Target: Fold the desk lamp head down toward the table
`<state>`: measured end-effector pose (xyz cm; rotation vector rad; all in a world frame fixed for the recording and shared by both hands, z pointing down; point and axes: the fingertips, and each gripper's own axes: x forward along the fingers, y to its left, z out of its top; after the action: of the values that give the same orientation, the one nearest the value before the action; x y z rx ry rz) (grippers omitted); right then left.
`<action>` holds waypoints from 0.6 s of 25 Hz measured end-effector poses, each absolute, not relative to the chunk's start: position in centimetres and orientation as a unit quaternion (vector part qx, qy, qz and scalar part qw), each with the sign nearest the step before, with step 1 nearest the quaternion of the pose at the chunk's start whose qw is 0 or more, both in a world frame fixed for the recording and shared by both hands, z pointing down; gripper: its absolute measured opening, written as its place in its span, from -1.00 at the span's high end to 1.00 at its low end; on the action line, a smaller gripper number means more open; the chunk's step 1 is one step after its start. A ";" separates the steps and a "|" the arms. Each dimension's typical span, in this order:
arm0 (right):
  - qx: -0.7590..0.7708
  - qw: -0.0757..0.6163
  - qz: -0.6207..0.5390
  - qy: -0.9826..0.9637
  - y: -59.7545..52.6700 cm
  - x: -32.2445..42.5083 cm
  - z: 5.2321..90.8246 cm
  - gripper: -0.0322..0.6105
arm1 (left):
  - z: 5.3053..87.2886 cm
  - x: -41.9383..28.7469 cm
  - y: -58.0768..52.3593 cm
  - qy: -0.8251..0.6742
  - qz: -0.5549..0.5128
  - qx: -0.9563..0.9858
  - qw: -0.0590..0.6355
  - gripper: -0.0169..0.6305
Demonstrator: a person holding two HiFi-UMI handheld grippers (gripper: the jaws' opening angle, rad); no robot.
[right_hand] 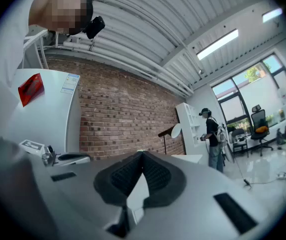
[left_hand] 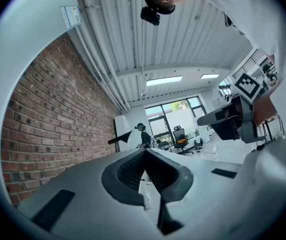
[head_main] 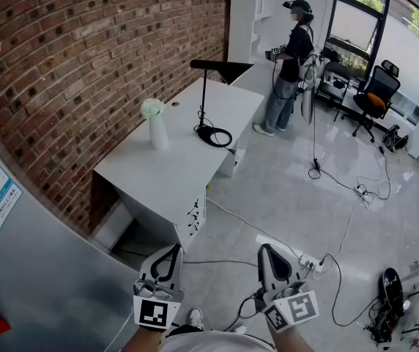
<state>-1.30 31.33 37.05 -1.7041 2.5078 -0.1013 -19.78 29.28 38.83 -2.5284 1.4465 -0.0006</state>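
Observation:
A black desk lamp point(head_main: 204, 97) stands on the white desk point(head_main: 165, 174), with its flat head point(head_main: 220, 66) held level at the top of a thin pole and its round base point(head_main: 214, 135) near the desk's middle. Both grippers hover over the floor, well short of the desk. My left gripper point(head_main: 172, 249) is shut with nothing in it, and so is my right gripper point(head_main: 267, 249). In the left gripper view the lamp point(left_hand: 120, 139) shows small and far beyond the closed jaws. The right gripper view has the lamp point(right_hand: 167, 132) against the brick wall.
A white vase of pale flowers point(head_main: 156, 127) stands on the desk left of the lamp. Drawers point(head_main: 195, 215) sit under the desk's near corner. Cables and a power strip point(head_main: 308, 261) lie on the floor. A person point(head_main: 290, 64) stands at the back, near an office chair point(head_main: 375, 97).

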 end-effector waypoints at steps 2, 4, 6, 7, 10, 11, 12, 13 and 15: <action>-0.558 0.054 -0.036 0.827 31.5 -1.6 37.2 0.85 | 39.0 -20.1 29.5 0.495 -0.002 -0.861 0.113 0.92; -0.555 0.053 -0.039 0.829 31.6 -1.8 37.2 0.85 | 39.0 -20.3 29.7 0.497 -0.002 -0.861 0.110 0.92; -0.553 0.053 -0.040 0.831 31.6 -1.9 37.2 0.85 | 39.0 -20.3 29.9 0.498 -0.002 -0.861 0.105 0.92; -0.552 0.054 -0.040 0.831 31.6 -1.9 37.1 0.85 | 39.0 -20.3 29.9 0.499 -0.002 -0.860 0.104 0.92; -0.552 0.066 -0.040 0.830 31.8 -1.8 36.8 0.85 | 39.0 -20.3 30.0 0.498 0.001 -0.861 0.103 0.92; -0.552 0.071 -0.040 0.830 31.9 -1.7 36.7 0.85 | 39.0 -20.2 30.0 0.497 0.002 -0.862 0.102 0.92; -0.553 0.072 -0.040 0.829 31.9 -1.6 36.7 0.85 | 39.0 -20.2 30.1 0.497 0.004 -0.862 0.100 0.92; -0.554 0.071 -0.041 0.828 32.0 -1.5 36.7 0.85 | 39.0 -20.2 30.1 0.497 0.005 -0.862 0.099 0.92; -0.558 0.068 -0.041 0.826 32.0 -1.3 36.7 0.85 | 39.1 -20.2 30.1 0.496 0.006 -0.863 0.098 0.92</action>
<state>-1.29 31.97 36.72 -1.6817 2.4885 -0.1234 -20.19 30.09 39.07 -2.5536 1.4686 0.0165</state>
